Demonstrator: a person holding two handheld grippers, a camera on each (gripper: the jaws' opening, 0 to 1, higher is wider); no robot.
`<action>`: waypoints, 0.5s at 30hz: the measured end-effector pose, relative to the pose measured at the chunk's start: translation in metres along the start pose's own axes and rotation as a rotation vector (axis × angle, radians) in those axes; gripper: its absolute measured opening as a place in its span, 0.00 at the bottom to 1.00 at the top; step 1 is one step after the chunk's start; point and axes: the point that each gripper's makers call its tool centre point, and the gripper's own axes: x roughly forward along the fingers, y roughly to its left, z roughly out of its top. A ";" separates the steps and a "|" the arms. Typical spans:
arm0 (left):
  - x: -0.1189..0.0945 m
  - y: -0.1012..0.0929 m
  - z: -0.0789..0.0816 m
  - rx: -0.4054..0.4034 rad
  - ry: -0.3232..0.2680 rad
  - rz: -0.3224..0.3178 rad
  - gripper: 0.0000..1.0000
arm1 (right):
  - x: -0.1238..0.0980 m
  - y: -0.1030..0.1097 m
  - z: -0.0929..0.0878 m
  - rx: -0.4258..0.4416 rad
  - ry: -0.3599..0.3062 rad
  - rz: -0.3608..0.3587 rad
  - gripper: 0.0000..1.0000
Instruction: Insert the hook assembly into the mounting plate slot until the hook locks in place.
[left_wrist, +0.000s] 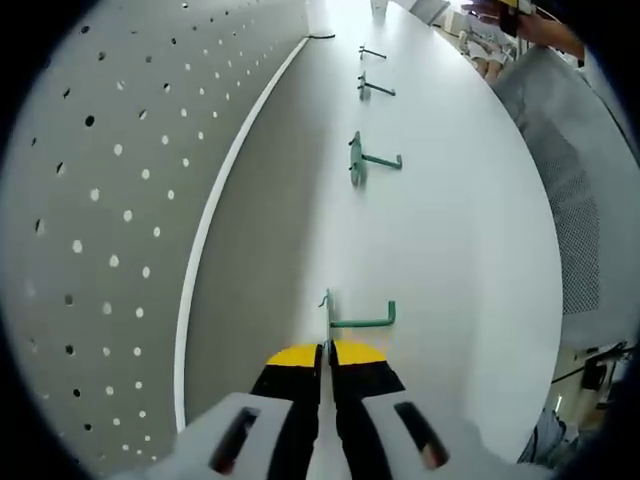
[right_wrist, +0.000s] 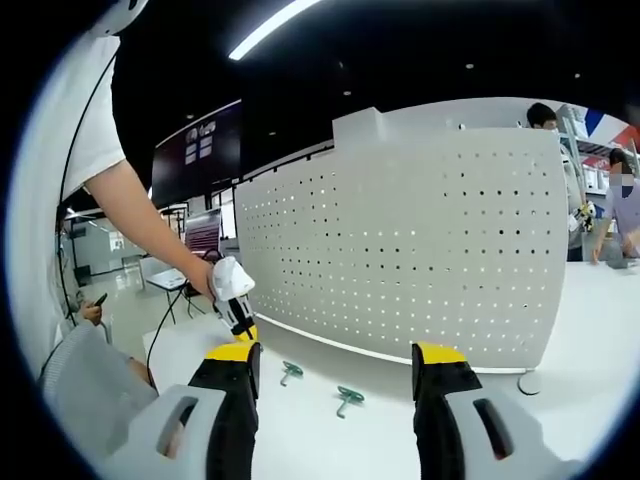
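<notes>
Fingers (left_wrist: 300, 385) of the left gripper (left_wrist: 327, 352), yellow-tipped and black, press together with nothing between them; the right gripper (right_wrist: 340, 355) stands wide open and empty.

Left gripper view: four green wire hooks lie in a row on the smooth white table (left_wrist: 450, 230), the nearest hook (left_wrist: 358, 316) just beyond the tips, beside the perforated white pegboard (left_wrist: 110, 220). Right gripper view: two green hooks (right_wrist: 348, 398) lie before the upright pegboard, and the left gripper is at the left.

Farthest hook (left_wrist: 371, 51) too small; left gripper (right_wrist: 232, 300) partly hidden.
</notes>
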 end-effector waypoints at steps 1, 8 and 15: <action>0.000 0.000 0.000 0.000 0.001 0.000 0.04 | 0.000 0.000 0.000 0.000 -0.002 -0.001 0.59; -0.001 -0.001 0.000 0.026 0.000 0.014 0.04 | -0.001 -0.001 0.001 -0.002 -0.003 -0.006 0.59; -0.001 0.005 0.004 -0.018 -0.069 0.075 0.03 | 0.000 -0.001 0.000 -0.001 -0.001 -0.003 0.59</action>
